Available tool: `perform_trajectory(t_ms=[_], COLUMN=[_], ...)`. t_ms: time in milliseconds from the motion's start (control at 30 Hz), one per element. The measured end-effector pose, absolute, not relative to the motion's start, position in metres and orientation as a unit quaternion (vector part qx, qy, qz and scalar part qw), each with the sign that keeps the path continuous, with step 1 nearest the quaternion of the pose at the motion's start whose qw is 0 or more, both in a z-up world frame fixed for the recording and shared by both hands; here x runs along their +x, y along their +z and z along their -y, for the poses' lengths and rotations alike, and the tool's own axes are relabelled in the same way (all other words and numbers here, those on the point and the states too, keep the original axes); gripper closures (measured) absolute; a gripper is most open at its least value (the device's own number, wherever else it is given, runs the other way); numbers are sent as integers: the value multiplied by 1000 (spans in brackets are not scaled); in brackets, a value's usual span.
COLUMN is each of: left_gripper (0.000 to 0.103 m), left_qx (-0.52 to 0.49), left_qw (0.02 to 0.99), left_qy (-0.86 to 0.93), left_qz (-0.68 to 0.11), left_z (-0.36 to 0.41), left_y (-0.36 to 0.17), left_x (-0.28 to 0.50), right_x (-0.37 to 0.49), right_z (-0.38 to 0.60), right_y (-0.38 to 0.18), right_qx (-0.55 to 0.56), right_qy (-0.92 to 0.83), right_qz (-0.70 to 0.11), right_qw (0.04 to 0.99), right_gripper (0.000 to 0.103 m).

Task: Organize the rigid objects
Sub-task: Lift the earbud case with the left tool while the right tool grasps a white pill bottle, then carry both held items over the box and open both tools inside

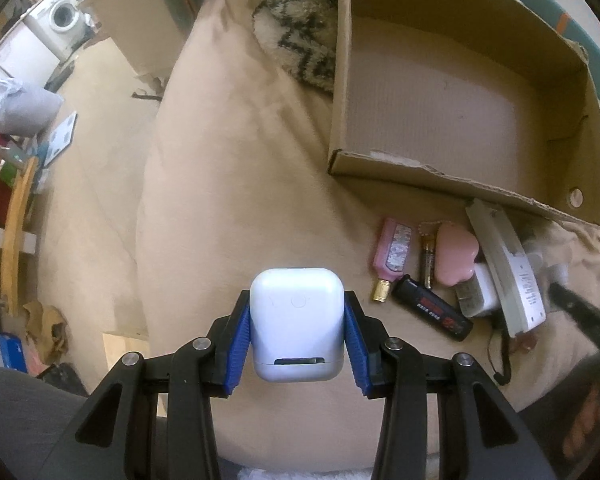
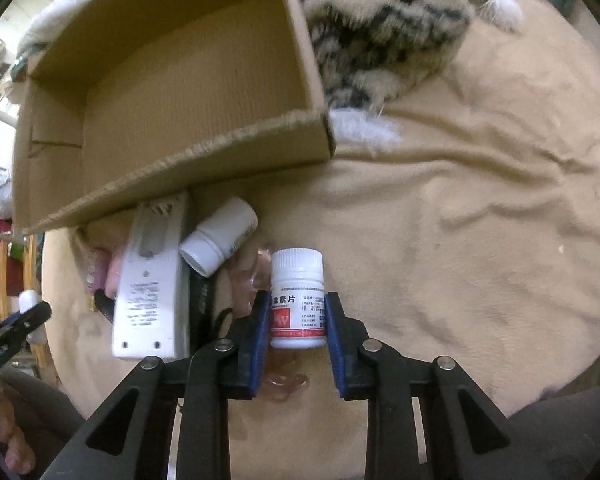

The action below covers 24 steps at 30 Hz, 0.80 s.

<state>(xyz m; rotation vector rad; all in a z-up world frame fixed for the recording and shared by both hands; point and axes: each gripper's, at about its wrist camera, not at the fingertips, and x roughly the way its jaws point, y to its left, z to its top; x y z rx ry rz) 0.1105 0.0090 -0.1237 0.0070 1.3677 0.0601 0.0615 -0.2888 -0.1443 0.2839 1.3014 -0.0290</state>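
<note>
Cardboard box [image 1: 460,92] sits open on the tan blanket [image 1: 228,184], and nothing is seen inside it. In the left view the box is ahead and off to the right of the left tongs [image 1: 298,326]. In the right view the box [image 2: 172,92] is ahead and off to the left of the right tongs [image 2: 298,316]. So both loads need to go forward and toward the middle, and both tongs look about equally near.

Next comes the pile of small things waiting just in front of the box: a long white charger [image 2: 152,288], a pink bottle [image 1: 392,256] and a white bottle lying on its side [image 2: 220,242].

Left tongs pinch a white earbud case [image 1: 297,324] by its two sides, its rounded end pointing forward.

Right tongs pinch a small pill bottle [image 2: 298,300], which stands upright with its cap toward the box.
</note>
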Motion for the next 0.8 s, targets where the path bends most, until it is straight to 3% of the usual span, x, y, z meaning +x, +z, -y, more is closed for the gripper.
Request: perform_trajectory(t_ms=[467, 800], left_gripper=[64, 64], left_qx=[-3, 3], left_qw=[833, 876], left_qy=[33, 0], left_qz=[-552, -483], left_z=[10, 44], left_y=[-59, 7], left_x=[89, 119], right_x=[27, 69], right_z=[296, 287], right_y=[-72, -35], right_qx=[141, 117], right_qy=[48, 95], right_qz=[-518, -467], right_qw=[843, 872], right_gripper=[75, 75])
